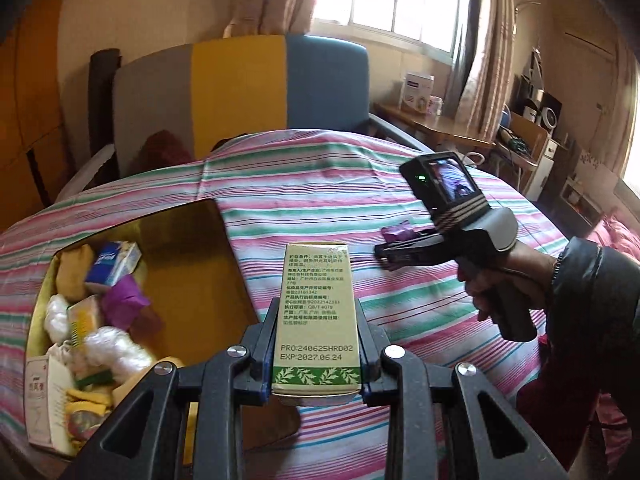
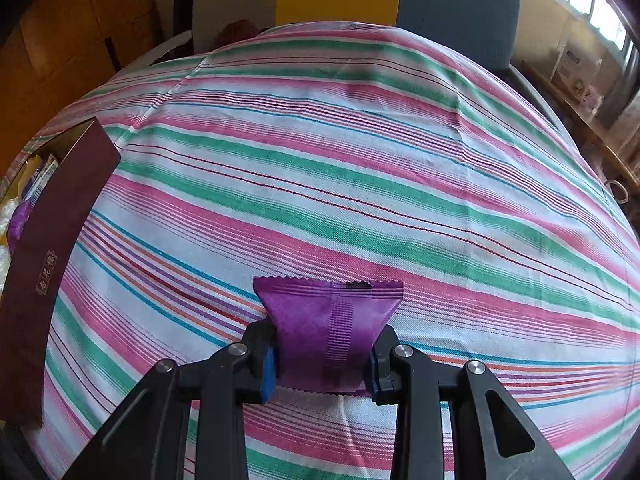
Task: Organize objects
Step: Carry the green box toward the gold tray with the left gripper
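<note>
Two tools, each clamped on one item above the striped bed.

The left tool (image 1: 318,354) grips a green carton (image 1: 316,312) by its long sides, held near the open box (image 1: 192,264); stiff, light, crushable card. The right tool (image 2: 322,356) pinches a purple sachet (image 2: 326,320) at its middle, low over the bedspread (image 2: 360,160); soft, slippery film.

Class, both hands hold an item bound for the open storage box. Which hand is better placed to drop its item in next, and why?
Left. The left gripper holds the green carton raised beside the open box, while the right gripper pinches the purple packet low over the striped cloth, farther from it.
</note>
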Demonstrator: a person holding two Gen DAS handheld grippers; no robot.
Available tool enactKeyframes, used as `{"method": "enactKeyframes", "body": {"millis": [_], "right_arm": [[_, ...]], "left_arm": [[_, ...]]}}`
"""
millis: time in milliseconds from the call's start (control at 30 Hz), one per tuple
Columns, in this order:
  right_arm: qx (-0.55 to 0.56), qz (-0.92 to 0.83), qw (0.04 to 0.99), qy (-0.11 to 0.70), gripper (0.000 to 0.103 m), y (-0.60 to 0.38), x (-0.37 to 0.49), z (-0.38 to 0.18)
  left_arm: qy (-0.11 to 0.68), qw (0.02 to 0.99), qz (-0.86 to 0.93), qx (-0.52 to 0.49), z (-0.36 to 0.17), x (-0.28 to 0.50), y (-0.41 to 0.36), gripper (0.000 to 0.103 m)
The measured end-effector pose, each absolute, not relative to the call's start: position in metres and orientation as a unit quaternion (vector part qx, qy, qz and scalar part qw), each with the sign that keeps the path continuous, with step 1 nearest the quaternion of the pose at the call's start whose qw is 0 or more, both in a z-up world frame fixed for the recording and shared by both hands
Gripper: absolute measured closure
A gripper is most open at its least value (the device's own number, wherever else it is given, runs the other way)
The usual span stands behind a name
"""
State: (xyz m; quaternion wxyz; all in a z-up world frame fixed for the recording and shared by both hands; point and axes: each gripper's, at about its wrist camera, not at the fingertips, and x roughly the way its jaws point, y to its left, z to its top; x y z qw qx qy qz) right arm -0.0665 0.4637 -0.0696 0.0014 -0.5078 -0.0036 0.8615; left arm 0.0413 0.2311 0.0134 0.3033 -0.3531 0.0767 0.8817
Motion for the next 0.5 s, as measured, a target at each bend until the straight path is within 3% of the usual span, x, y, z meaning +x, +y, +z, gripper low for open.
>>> {"method": "enactKeyframes", "body": {"millis": [500], "right_arm": [[-0.505, 0.863, 0.006, -0.013, 0.069, 0.46, -0.07, -0.071]], "left_arm": [[0.03, 0.273, 0.878, -0.392, 0.002, 0.019, 0.18, 0.074]]}}
